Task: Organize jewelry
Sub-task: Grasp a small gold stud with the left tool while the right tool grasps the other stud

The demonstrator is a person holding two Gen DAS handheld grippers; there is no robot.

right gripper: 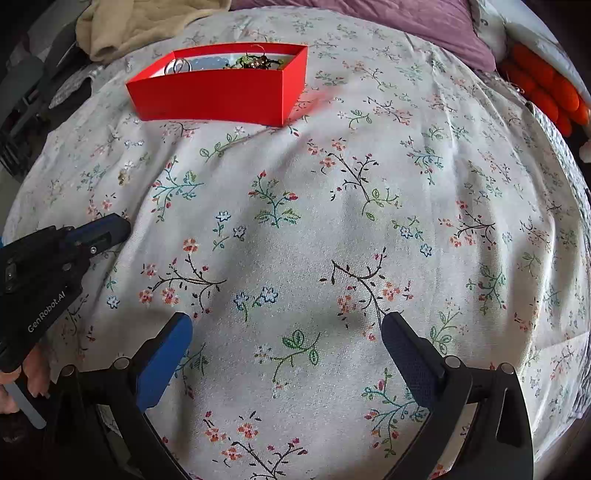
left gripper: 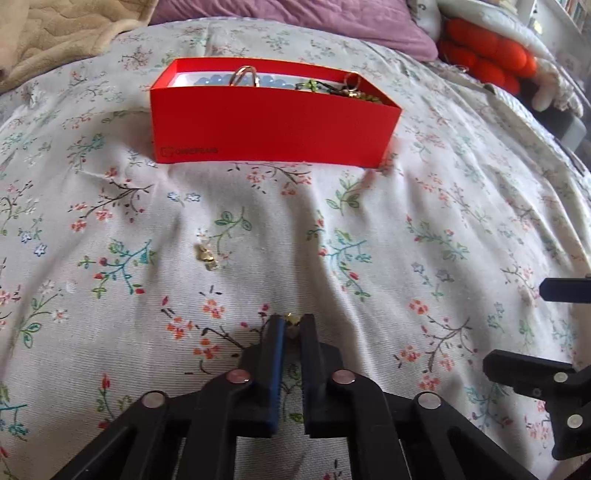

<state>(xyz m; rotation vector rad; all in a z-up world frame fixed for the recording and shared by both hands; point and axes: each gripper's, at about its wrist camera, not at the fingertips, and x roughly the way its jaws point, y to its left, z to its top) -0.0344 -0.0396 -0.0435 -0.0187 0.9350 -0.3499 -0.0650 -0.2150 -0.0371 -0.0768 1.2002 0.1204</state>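
Observation:
A red open box (left gripper: 273,122) (right gripper: 221,96) stands at the far side of the floral bedspread (left gripper: 424,221). It holds blue beads, a gold hoop (left gripper: 244,75) and green and dark pieces. My left gripper (left gripper: 291,326) (right gripper: 120,227) points down at the cloth. It is shut on a small gold piece (left gripper: 293,319) that shows between its tips. A second small gold piece (left gripper: 206,255) (right gripper: 123,178) lies loose on the cloth between that gripper and the box. My right gripper (right gripper: 288,332) (left gripper: 543,325) hovers to the right, open, with only cloth between its blue pads.
A beige blanket (left gripper: 55,37) is bunched at the back left and a purple pillow (left gripper: 314,22) lies behind the box. An orange and white plush (left gripper: 487,59) sits at the back right. A hand (right gripper: 33,369) grips the left gripper's handle.

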